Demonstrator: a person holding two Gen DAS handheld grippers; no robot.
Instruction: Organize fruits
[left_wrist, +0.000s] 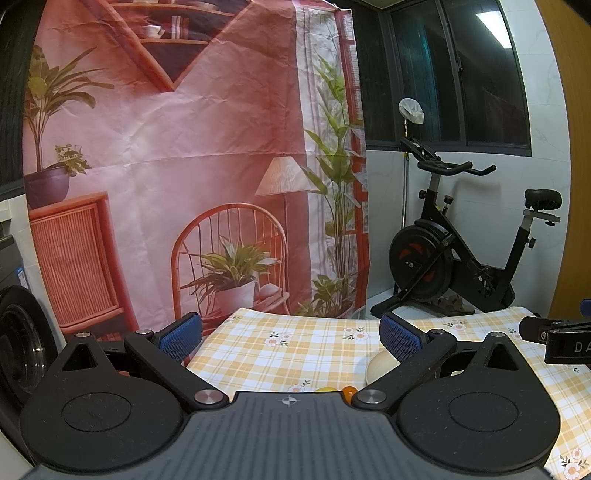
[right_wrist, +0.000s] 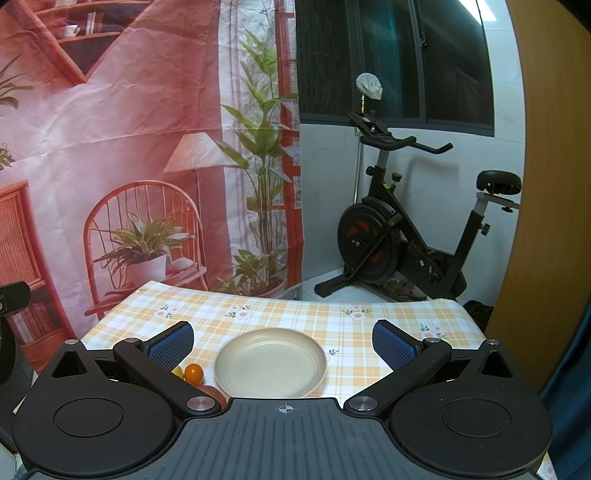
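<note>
The fruits sit on the checked tablecloth (right_wrist: 295, 314) just left of the cream plate (right_wrist: 270, 363): an orange one (right_wrist: 193, 373), a yellow one (right_wrist: 178, 371) mostly hidden behind the right gripper (right_wrist: 282, 341). Plate's bare. Both right and left gripper (left_wrist: 290, 334) have jaws wide apart, holding nothing. Exercise bike (right_wrist: 406, 229) stands behind.

The left tongs (left_wrist: 291, 334) are spread wide, blue-padded fingers (left_wrist: 181, 335) far apart and nothing between them. The right tongs (right_wrist: 282, 341) are likewise wide apart and hold nothing. Both point forward, roughly level, the right tongs' black body just beside the left tongs' right finger.
</note>
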